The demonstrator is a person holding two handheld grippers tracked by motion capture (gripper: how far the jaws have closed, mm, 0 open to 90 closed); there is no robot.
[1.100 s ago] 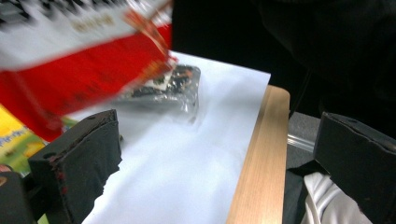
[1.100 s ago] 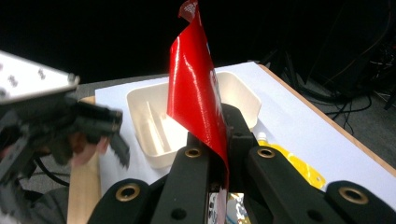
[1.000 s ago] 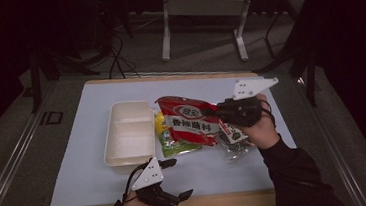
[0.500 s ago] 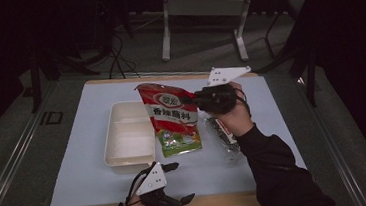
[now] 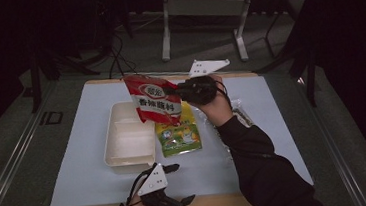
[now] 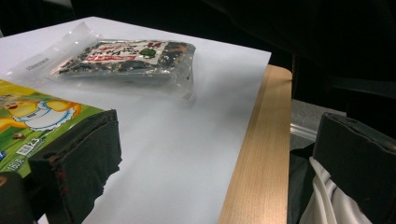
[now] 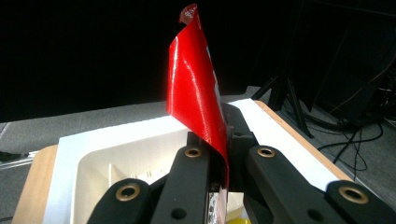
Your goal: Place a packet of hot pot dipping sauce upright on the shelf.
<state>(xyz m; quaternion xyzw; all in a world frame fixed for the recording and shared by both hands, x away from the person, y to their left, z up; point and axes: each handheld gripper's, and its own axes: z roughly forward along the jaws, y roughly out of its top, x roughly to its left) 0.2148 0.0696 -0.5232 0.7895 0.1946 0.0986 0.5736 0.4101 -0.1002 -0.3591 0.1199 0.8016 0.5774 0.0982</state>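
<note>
My right gripper (image 5: 174, 90) is shut on the edge of a red snack packet (image 5: 152, 104), which hangs in the air over the right rim of a white two-compartment tray (image 5: 121, 156). In the right gripper view the red packet (image 7: 196, 93) stands up out of the shut jaws of the gripper (image 7: 224, 142), with the tray (image 7: 107, 158) below and beyond. My left gripper (image 5: 182, 183) rests at the table's near edge, open, with nothing between its fingers (image 6: 79, 154).
A yellow-green packet (image 5: 178, 131) lies flat just right of the tray. A clear packet of dark food (image 6: 126, 58) lies farther right, partly under the right forearm. The pale blue mat (image 5: 76, 162) leaves a wooden strip (image 6: 254, 154) along the table's edge.
The right gripper has carried the red packet leftward, from over the other packets to above the tray's right rim. The left gripper has stayed put.
</note>
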